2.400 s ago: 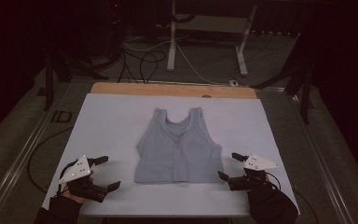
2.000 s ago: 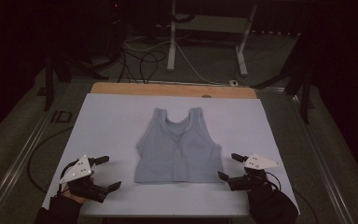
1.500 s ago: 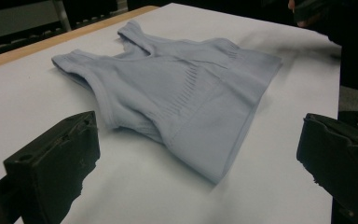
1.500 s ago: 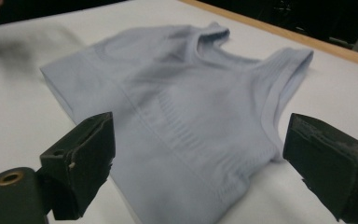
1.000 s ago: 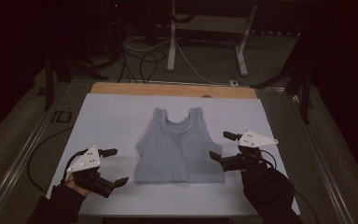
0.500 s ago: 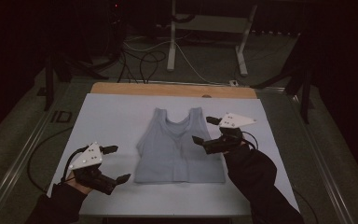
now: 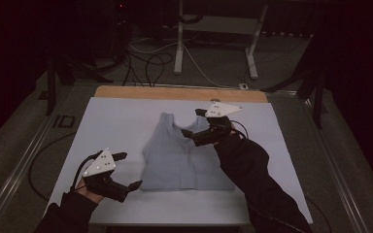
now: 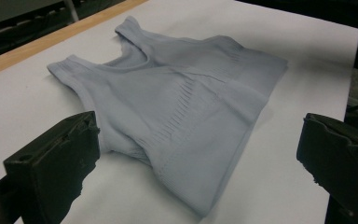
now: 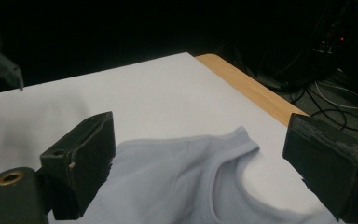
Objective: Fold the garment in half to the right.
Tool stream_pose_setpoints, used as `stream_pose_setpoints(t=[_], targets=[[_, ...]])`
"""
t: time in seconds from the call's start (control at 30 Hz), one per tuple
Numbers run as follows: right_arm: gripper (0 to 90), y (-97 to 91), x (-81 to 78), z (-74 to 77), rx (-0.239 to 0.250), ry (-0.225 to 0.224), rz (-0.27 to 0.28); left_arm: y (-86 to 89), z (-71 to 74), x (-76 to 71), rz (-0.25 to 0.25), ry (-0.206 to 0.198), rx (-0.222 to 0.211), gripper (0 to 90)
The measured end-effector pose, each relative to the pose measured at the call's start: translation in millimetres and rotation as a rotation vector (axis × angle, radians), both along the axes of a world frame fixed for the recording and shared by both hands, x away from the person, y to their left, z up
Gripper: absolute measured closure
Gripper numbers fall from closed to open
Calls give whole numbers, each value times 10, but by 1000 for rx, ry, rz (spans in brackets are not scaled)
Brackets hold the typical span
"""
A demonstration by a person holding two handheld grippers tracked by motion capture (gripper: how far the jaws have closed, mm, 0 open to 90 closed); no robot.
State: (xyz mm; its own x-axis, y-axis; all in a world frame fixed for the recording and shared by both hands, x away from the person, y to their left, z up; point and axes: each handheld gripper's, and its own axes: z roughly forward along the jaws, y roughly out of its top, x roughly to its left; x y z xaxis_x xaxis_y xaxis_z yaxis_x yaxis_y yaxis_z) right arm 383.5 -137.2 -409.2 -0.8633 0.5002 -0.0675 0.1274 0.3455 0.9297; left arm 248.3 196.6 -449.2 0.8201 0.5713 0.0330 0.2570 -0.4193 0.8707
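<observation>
High view: a pale grey top [image 7: 182,158] lies flat near the middle of the tabletop [image 7: 111,121], straps toward the far edge with its bare wooden strip, hem toward the near edge. The right gripper [image 7: 193,123] hangs over the top's right strap, jaws wide, holding nothing. The left gripper [image 7: 126,171] sits just off the hem's left corner, close to the near edge, jaws also wide and empty.

Left gripper view: the top [image 8: 177,107] lies between and beyond the two spread jaws, with its hem corner nearest. The cloth is smooth apart from a ribbed band across the middle and a slight lift along the near hem.

Right gripper view: the jaws stand far apart above the neckline [image 9: 214,186] and one strap, with white tabletop [image 9: 144,93] beyond. The left gripper's jaw tip [image 9: 2,63] shows far off at the upper left.

The likely step is pinching a strap and a hem corner to fold the top. The risks are plain: the right jaws could shut on one layer of the strap alone (front and back lie stacked), so the top would peel open rather than lift whole. The left jaws come in low and could push the hem into a wrinkle instead of getting under it. Lifting unevenly would drag the cloth askew.
</observation>
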Motion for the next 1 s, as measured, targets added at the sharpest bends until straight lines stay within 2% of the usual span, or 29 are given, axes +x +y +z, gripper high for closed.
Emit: stream_pose_setpoints(t=[0.23, 0.33, 0.43, 0.6, 0.67, 0.77, 0.87, 0.93, 1.0], targets=[[91, 198, 199, -38, 5, 10, 22, -128, -70, 9, 50, 3, 15, 4], [91, 284, 265, -63, 13, 35, 15, -169, -96, 19, 72, 1, 21, 4], [91, 358, 349, -98, 5, 33, 26, -216, -129, 25, 99, -4, 39, 4], [91, 494, 473, -169, -6, 56, 19, -279, -195, 34, 145, -3, 38, 5], [91, 530, 519, -199, -13, 61, 19, -297, -231, 46, 163, 12, 40, 5], [91, 588, 593, -247, -20, 72, 15, -319, -275, 62, 162, 31, 44, 5], [91, 630, 665, -298, -19, 76, 7, -350, -331, 92, 171, 62, 65, 5], [91, 656, 709, -338, -21, 84, 10, -349, -373, 120, 148, 85, 65, 5], [91, 672, 742, -374, -30, 88, 9, -346, -425, 150, 149, 98, 71, 5]])
